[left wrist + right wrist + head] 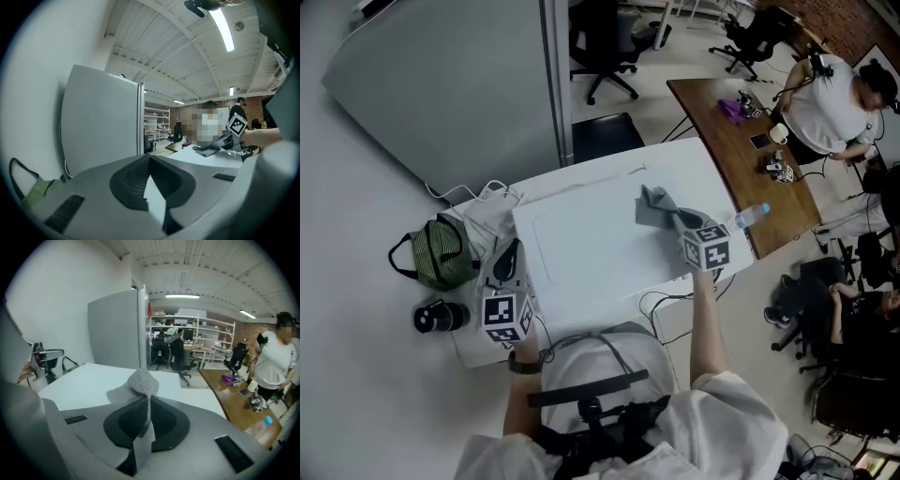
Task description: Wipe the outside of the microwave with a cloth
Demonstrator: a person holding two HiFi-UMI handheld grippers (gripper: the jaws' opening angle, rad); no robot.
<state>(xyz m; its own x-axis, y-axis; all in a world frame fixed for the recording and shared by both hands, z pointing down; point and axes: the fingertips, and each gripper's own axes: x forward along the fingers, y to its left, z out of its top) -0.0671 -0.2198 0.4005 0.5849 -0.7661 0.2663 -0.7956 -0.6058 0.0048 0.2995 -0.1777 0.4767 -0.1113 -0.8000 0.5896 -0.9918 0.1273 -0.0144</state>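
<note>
Right gripper [678,223] is held out over the microwave [581,267] top, clamped on the cloth [653,208] lying there. Left gripper [510,251] is held at its left edge, jaws closed, empty. Bag [441,255] contents can't be seen.

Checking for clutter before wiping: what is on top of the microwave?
A grey cloth lies on the microwave top, towards its far right, pinched in the right gripper. The patch of surface under the cloth is covered and cannot be seen.
</note>
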